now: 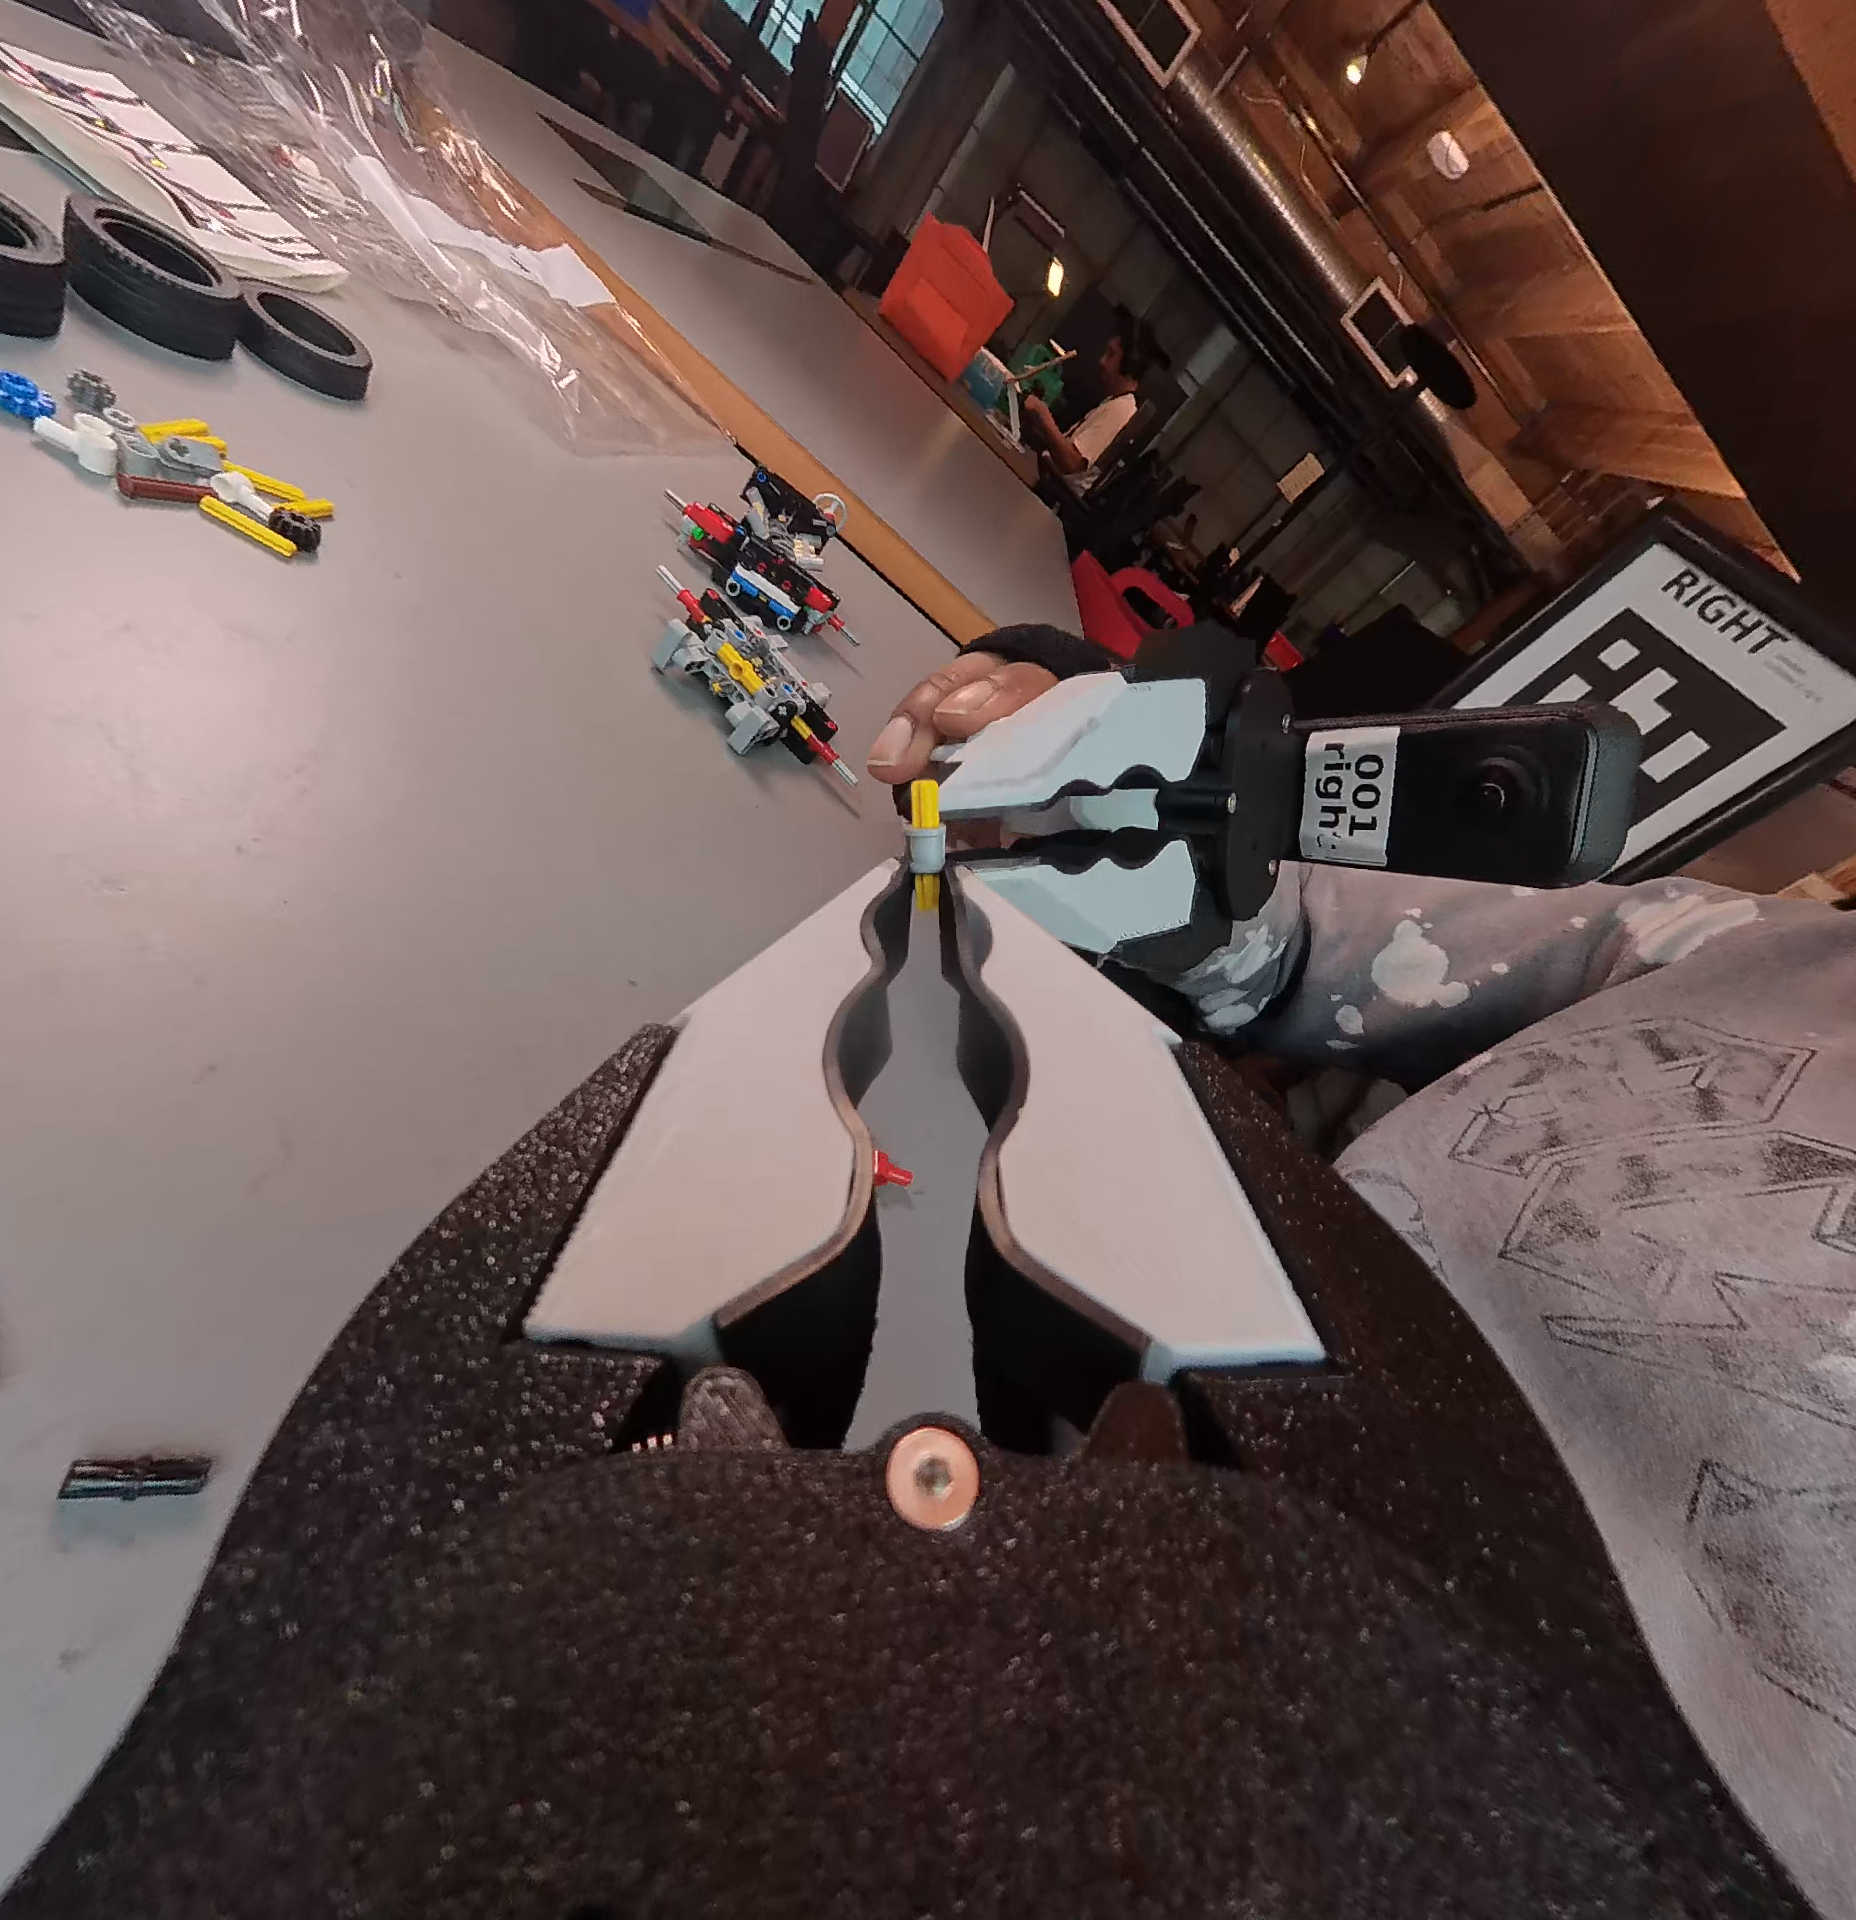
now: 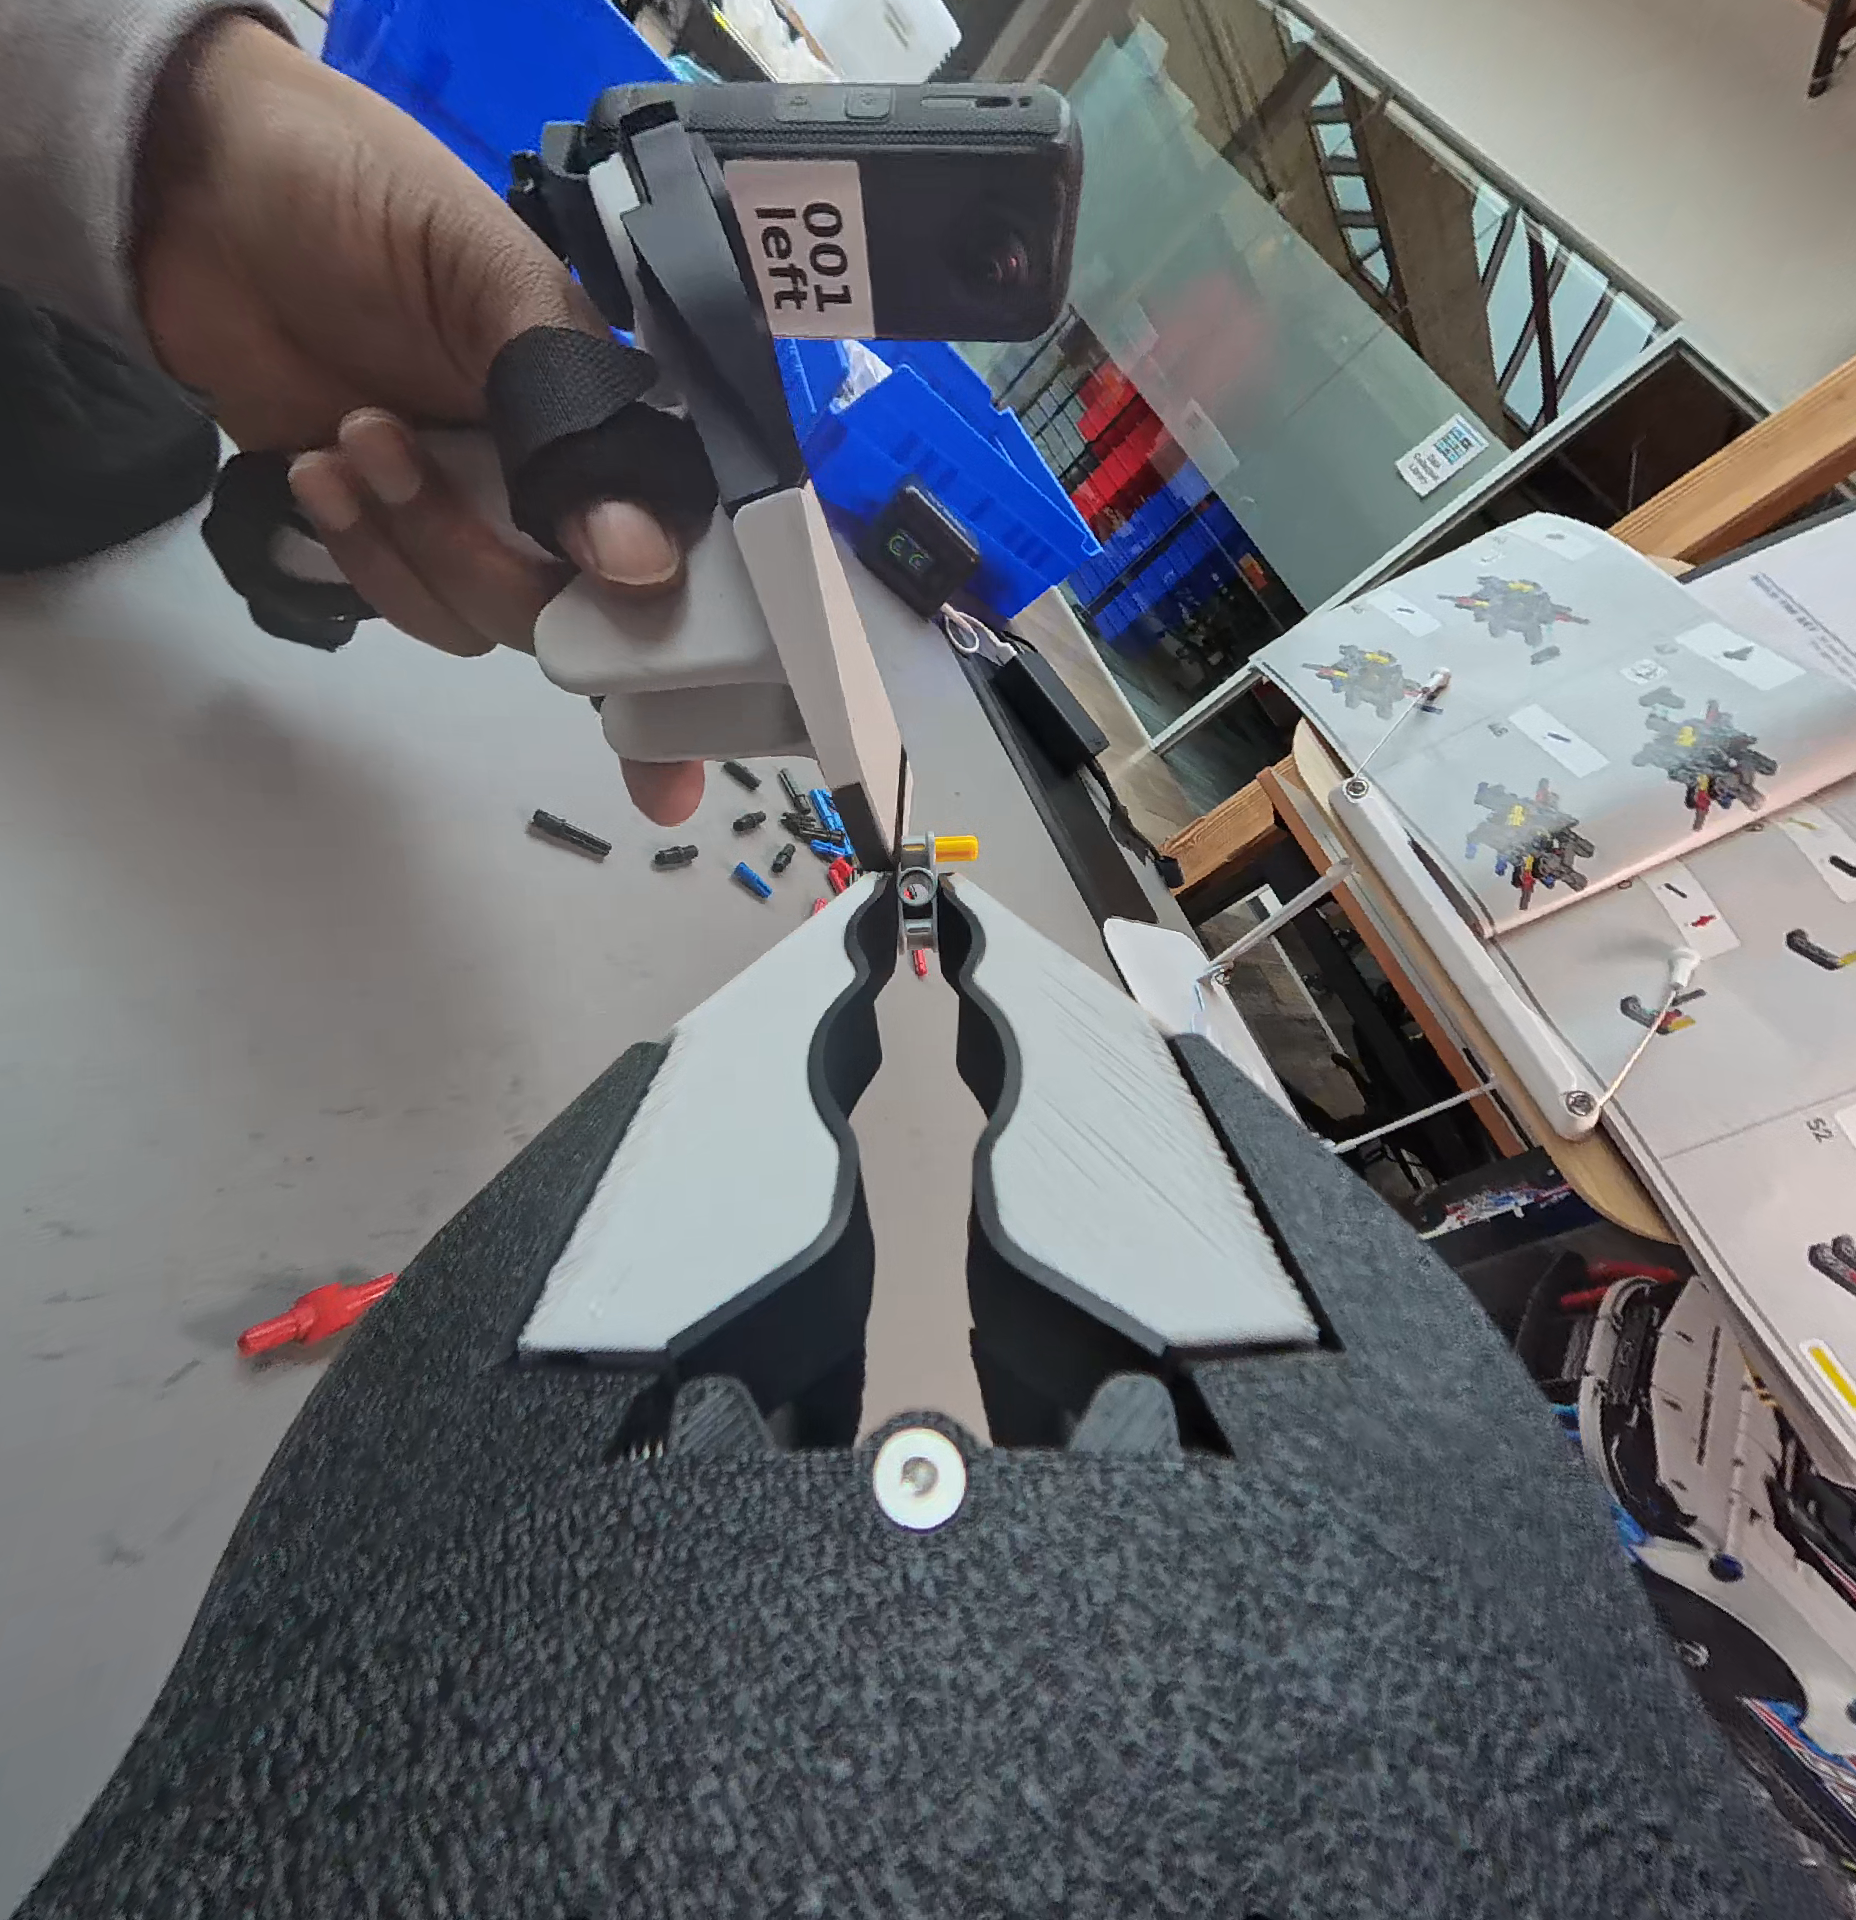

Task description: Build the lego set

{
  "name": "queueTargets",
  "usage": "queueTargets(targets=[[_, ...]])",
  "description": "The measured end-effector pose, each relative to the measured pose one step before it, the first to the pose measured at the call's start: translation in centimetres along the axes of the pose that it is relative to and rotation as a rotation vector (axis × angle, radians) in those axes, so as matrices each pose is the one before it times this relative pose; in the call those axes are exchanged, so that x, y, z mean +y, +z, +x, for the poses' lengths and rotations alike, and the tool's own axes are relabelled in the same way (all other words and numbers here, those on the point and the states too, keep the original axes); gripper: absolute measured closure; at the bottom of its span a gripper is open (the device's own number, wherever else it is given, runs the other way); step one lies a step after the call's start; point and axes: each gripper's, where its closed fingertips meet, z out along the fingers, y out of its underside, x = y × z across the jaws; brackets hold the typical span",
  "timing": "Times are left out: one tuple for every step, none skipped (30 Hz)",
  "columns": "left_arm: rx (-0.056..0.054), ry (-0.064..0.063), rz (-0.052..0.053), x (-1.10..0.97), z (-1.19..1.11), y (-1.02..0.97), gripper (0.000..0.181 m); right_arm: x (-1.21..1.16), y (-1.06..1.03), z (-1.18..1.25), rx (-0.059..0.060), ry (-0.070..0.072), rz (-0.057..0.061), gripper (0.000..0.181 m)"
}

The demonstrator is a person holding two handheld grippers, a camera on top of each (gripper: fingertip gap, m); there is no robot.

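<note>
A short yellow axle [image 1: 924,802] passes through a small grey connector [image 1: 924,844]. They are held above the grey table [image 1: 332,831]. My left gripper [image 1: 924,881] is shut on the lower end of the yellow axle. My right gripper [image 1: 950,837] comes in from the right and is shut on the grey connector. In the right wrist view my right gripper [image 2: 916,896] pinches the grey connector [image 2: 916,902]. The yellow axle [image 2: 955,849] sticks out to the right, and my left gripper [image 2: 882,836] reaches down from above to it.
Two partly built models [image 1: 768,561] [image 1: 747,691] lie mid-table. Black tyres [image 1: 150,275], a pile of loose parts [image 1: 197,473] and clear bags [image 1: 456,229] sit far left. Loose pins [image 2: 571,834] and a red pin [image 2: 311,1314] lie below. An open instruction booklet [image 2: 1630,790] stands on the right. Only a small space, under 4 cm, lies between the two pairs of fingers. Both grippers' tips are roughly 12 cm from the red pin [image 2: 311,1314].
</note>
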Motion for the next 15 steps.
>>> queueTargets(targets=[[0.0013, -0.0092, 0.0119, -0.104, -0.166, -0.057, 0.177, 0.075, 0.175, 0.104, 0.0081, -0.0026, -0.0055, 0.176], [-0.0046, 0.0044, 0.007, -0.072, -0.105, -0.033, 0.178, 0.068, 0.152, 0.153, 0.0077, 0.0033, -0.0039, 0.176], [-0.0075, 0.0077, 0.0081, -0.15, -0.038, -0.025, 0.178, 0.003, 0.091, 0.167, 0.0012, 0.0135, 0.0002, 0.176], [-0.0031, 0.0068, 0.0015, -0.115, 0.018, 0.015, 0.179, -0.014, 0.062, 0.268, 0.0081, 0.0106, -0.0016, 0.176], [-0.0103, 0.0244, -0.0774, 1.414, -0.108, 0.264, 0.178, 0.141, -0.299, 2.655, 0.1391, 0.0043, -0.004, 0.176], [-0.0189, 0.0307, -0.0737, 2.012, -0.103, 0.705, 0.179, 0.194, -0.267, 3.318, 0.0855, 0.0322, -0.0025, 0.176], [-0.0023, -0.0051, -0.0245, 1.145, 0.187, 0.656, 0.179, -0.323, -0.283, 2.432, 0.0034, 0.0893, 0.0145, 0.176], [0.0006, 0.0041, 0.0219, -0.371, 0.297, 0.069, 0.179, -0.79, -0.514, 1.099, 0.0017, 0.0007, 0.0327, 0.176], [-0.0108, 0.0251, 0.0324, -1.152, 0.116, -0.281, 0.179, -0.275, -0.412, -0.065, 0.0076, -0.0466, 0.0084, 0.176], [-0.0228, 0.0347, 0.0055, -0.864, -0.205, -0.18, 0.178, 0.097, -0.225, -0.671, -0.0054, -0.0081, 0.0033, 0.176], [-0.014, 0.0273, -0.0025, -0.577, -0.105, -0.022, 0.178, 0.585, -0.029, -0.636, -0.0115, 0.013, -0.0142, 0.176], [-0.0001, 0.017, 0.0016, -0.436, 0.148, 0.009, 0.178, 0.714, 0.059, -0.038, 0.0014, 0.0155, -0.0202, 0.176], [-0.0089, 0.0185, -0.0114, -0.094, 0.063, -0.022, 0.178, 0.561, 0.093, 0.549, 0.0114, 0.0192, -0.012, 0.175], [-0.0338, 0.0282, -0.0163, 0.135, -0.301, -0.089, 0.178, 0.736, 0.242, 0.724, 0.0014, 0.0352, -0.0245, 0.175], [-0.0504, 0.0336, -0.0158, 0.274, -0.583, -0.138, 0.178, 0.891, 0.319, 0.928, 0.0067, 0.0464, -0.031, 0.175]])
